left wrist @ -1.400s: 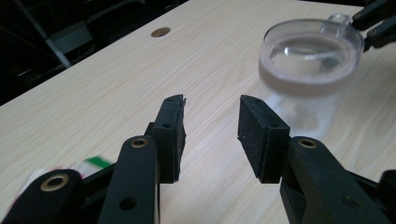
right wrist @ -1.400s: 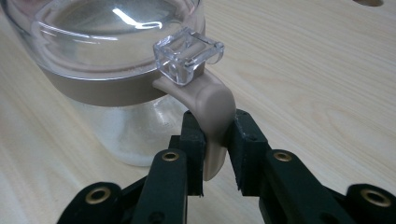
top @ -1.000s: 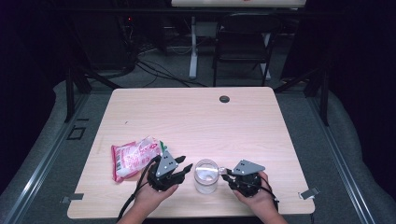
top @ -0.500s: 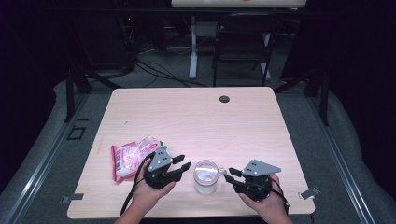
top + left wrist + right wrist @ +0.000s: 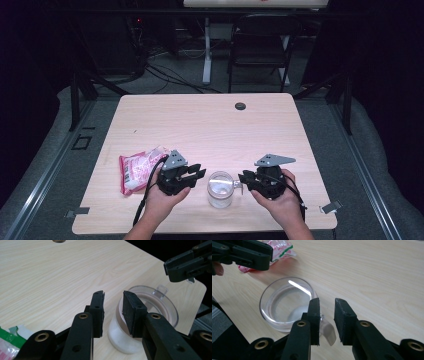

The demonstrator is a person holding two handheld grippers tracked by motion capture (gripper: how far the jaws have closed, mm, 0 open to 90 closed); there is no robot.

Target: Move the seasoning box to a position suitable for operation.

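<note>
A clear plastic cup [image 5: 220,189] with a small side handle stands near the table's front edge, between my two grippers. My left gripper [image 5: 200,173] is just left of it, jaws a little apart and holding nothing. In the left gripper view, my left gripper [image 5: 113,296] has the cup [image 5: 160,305] right behind its right-hand jaw. My right gripper [image 5: 242,179] points at the cup from the right. In the right gripper view, my right gripper [image 5: 327,302] is open, and the cup's handle [image 5: 329,332] lies low in the gap; contact is unclear. The cup [image 5: 284,305] looks empty.
A pink and white snack bag [image 5: 137,170] with a green edge lies on the wooden table [image 5: 210,125] left of the left gripper. A round cable hole [image 5: 240,106] sits near the far edge. A chair [image 5: 260,50] and cables stand beyond the table.
The right gripper has drawn back slightly to the right of the cup. The left gripper has barely shifted, and the cup and bag have stayed put.
</note>
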